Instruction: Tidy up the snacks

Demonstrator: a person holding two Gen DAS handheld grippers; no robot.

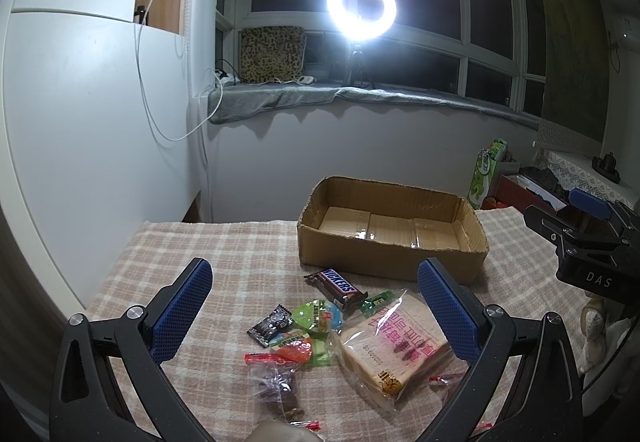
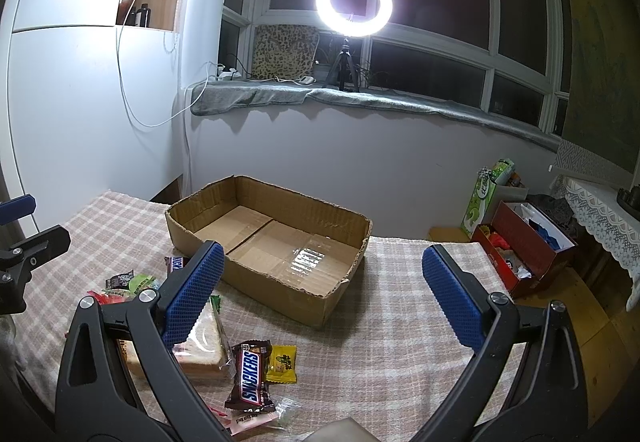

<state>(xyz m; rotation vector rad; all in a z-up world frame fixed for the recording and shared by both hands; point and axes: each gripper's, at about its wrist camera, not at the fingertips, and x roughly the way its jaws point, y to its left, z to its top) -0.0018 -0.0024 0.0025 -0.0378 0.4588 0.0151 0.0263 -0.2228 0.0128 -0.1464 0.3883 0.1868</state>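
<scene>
Hovering over a checked tablecloth (image 1: 224, 254), we hold both tools above a scatter of snacks with nothing yet packed: the cardboard box (image 1: 384, 262) at 12 o'clock in the left wrist view stands empty, its taped floor bare. Our left gripper (image 1: 316, 316) has its blue pads spread wide and holds nothing; the right gripper (image 2: 322, 294) is likewise agape and empty.

Between the left pads lie a Snickers bar (image 1: 335, 285) at about 12 o'clock, a round green jelly cup (image 1: 318, 315) just below it, a small black candy (image 1: 269, 325) at 9 o'clock and a bagged sandwich (image 1: 394, 346) at 3 o'clock, touching its neighbours. The right wrist view shows a second Snickers bar (image 2: 249, 378) at 7 o'clock beside a yellow sachet (image 2: 282, 364).

The first pick looks due. We judge it best to start with the top Snickers bar, nearest the box, closing across its short width so the wrapper does not slip. The sandwich, soft in loose film, wants a light squeeze. Crowding is the risk: descending pads may catch the jelly cup.
</scene>
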